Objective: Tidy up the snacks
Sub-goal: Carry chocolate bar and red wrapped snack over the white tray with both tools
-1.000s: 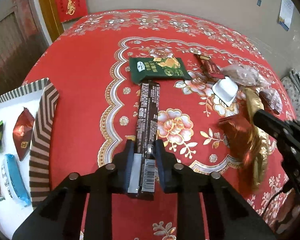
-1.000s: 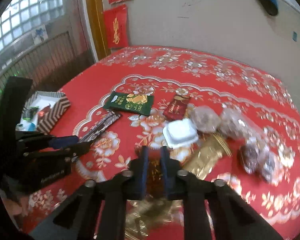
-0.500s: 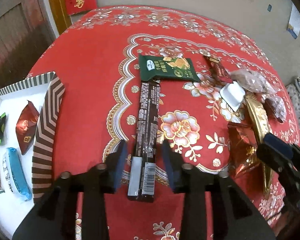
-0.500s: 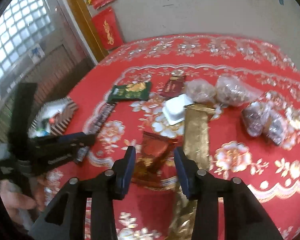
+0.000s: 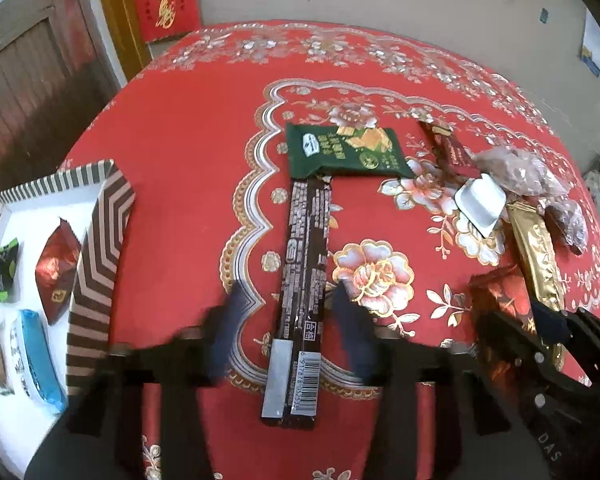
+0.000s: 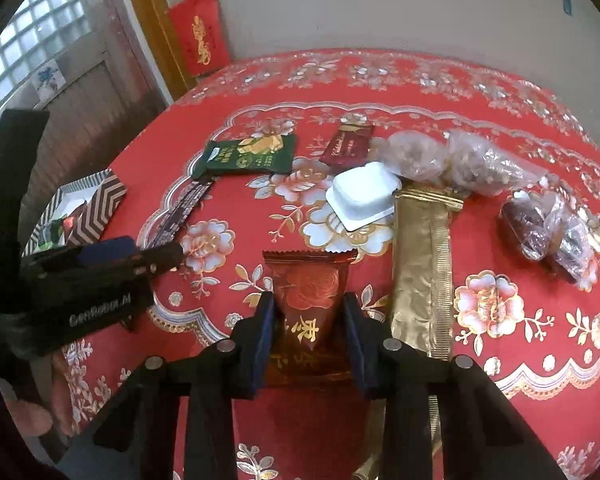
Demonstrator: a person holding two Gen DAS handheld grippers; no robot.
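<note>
Snacks lie spread over the round desk under its red flowered cloth, and the long dark-brown printed bar wrapper serves as the landmark. It lies flat, running from the near edge toward the middle. The left hand-held gripper straddles its near part, jaws closing, blurred, with cloth showing on both sides of the bar, so the pads are not pressing it. At the bar's far end the green rectangular foil packet touches or just overlaps it. Left of the bar there is a broad strip of bare cloth, then the brown-and-white chevron-striped cardboard box at the desk's left edge, with wrapped snacks lying in it. Right of the bar, past a pink printed flower, sits the red foil pouch with a rose print, flat on the cloth. The right hand-held gripper has a jaw on either side of it, closing, the pads at the pouch's sides; I cannot tell whether they press on it. Just beyond the pouch, away from the bar, lies the long gold foil packet, its edge near the right jaw. At the gold packet's far end, the white plastic tub and clear plastic bags of brown snacks crowd together.
</note>
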